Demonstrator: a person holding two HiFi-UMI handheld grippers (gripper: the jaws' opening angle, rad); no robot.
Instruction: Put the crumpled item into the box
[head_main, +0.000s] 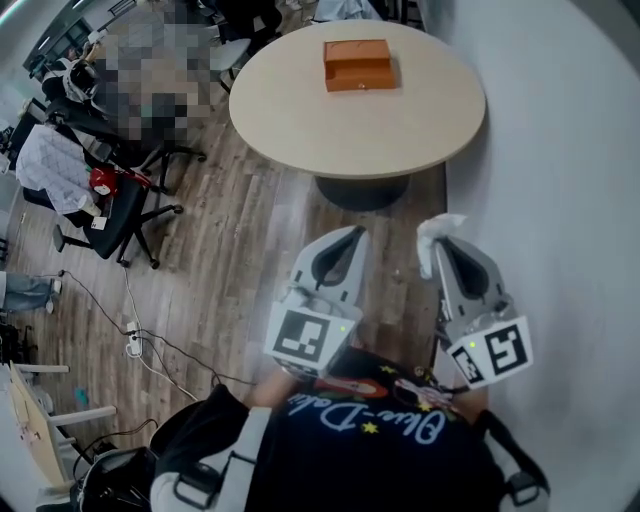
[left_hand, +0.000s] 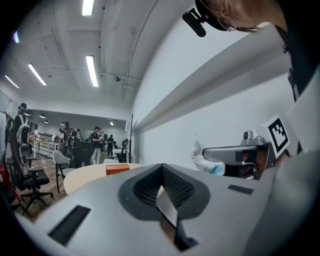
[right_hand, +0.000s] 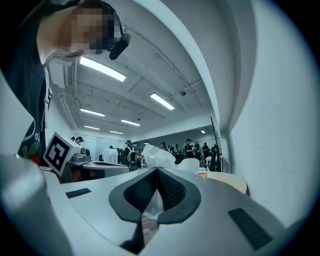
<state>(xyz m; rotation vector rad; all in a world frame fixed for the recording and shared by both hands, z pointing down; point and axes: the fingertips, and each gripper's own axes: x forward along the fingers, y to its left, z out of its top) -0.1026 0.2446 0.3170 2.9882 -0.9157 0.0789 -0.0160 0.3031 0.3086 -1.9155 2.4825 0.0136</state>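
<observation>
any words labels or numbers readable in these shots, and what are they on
"Blue-D...": pale cursive across the person's black shirt; the rest is too unclear to read.
On the marker cubes: only square code patterns, no letters or numbers.
On the orange box: no print that can be read.

The crumpled item (head_main: 437, 232), a white wad of thin paper, sticks out past the right gripper (head_main: 450, 256), pinched between its jaws, well apart from the box (head_main: 358, 65). The box is orange, rectangular, and lies flat on the table (head_main: 400, 130).
</observation>
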